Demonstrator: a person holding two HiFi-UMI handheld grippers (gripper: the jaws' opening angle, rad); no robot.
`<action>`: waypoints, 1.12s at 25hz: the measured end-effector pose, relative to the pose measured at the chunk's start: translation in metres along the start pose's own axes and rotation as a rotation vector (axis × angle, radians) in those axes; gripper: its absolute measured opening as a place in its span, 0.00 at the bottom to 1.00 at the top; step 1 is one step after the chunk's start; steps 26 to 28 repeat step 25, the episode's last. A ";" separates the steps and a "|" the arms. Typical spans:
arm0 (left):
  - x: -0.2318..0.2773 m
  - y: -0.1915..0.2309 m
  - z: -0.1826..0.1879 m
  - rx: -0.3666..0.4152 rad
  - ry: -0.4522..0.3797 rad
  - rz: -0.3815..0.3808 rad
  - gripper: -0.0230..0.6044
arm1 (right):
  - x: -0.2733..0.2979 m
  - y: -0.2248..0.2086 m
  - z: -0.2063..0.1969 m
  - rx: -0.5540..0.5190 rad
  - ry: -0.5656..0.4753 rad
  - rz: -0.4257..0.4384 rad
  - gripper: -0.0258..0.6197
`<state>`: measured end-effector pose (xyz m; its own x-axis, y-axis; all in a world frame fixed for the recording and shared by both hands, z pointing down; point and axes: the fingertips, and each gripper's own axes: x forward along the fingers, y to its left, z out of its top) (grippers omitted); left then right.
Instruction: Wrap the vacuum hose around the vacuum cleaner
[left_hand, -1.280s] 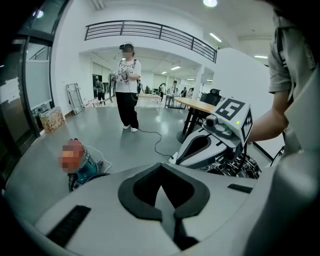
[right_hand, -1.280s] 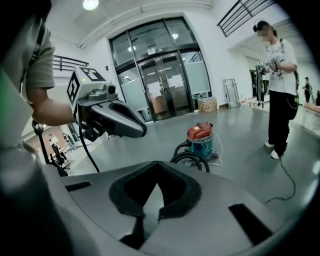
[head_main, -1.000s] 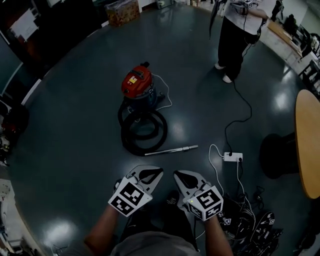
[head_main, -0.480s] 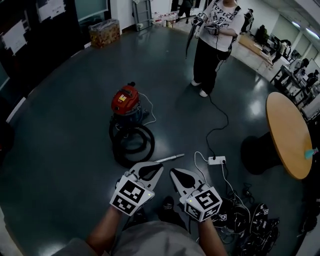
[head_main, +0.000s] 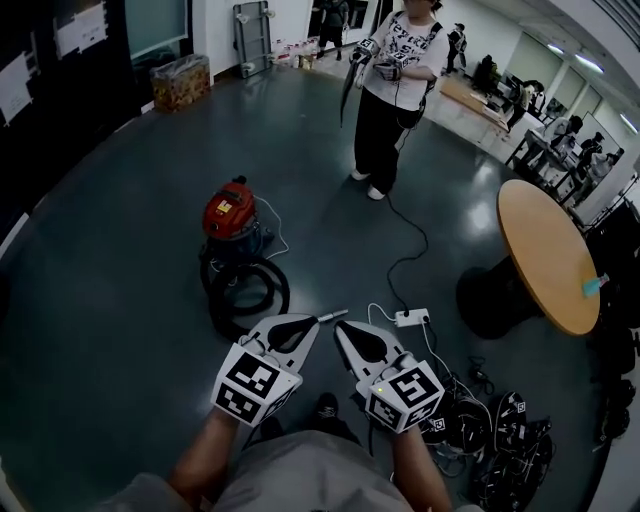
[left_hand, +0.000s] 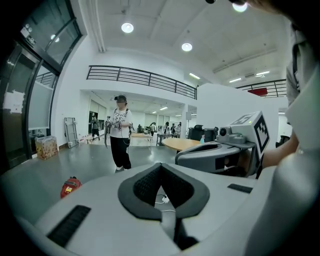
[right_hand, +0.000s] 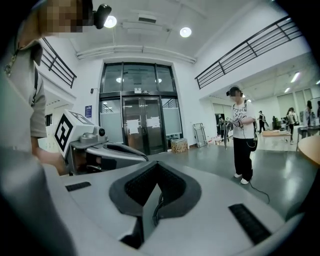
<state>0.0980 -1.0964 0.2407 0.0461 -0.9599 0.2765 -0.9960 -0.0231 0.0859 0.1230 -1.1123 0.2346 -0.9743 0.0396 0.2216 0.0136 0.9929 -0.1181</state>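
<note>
The vacuum cleaner (head_main: 228, 214), red on top with a blue drum, stands on the dark floor ahead and to the left; it also shows small at the left of the left gripper view (left_hand: 71, 186). Its black hose (head_main: 246, 291) lies coiled on the floor in front of it. The hose's metal wand (head_main: 331, 316) ends just beyond my fingertips. My left gripper (head_main: 301, 326) and right gripper (head_main: 346, 331) hang side by side in the air, well short of the vacuum. Both are shut and hold nothing. Each gripper view shows the other gripper beside it.
A person (head_main: 388, 90) in a white shirt and black trousers stands beyond the vacuum, with a cable running down to a white power strip (head_main: 412, 317). There is a round wooden table (head_main: 545, 255) at the right, a pile of cables (head_main: 500, 445) at the lower right and a box (head_main: 180, 80) by the far wall.
Both grippers have risen together, still shut. The head view has tilted up, so the vacuum and hose sit further left and more of the room shows.
</note>
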 end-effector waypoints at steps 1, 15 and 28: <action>-0.001 -0.003 0.001 0.003 -0.002 -0.007 0.05 | -0.002 0.001 0.002 -0.003 -0.005 -0.004 0.05; -0.012 -0.023 0.001 0.042 -0.014 -0.048 0.05 | -0.018 0.018 0.011 -0.038 -0.046 -0.027 0.05; -0.036 -0.029 0.008 0.053 -0.022 -0.043 0.05 | -0.023 0.040 0.017 -0.033 -0.050 -0.032 0.05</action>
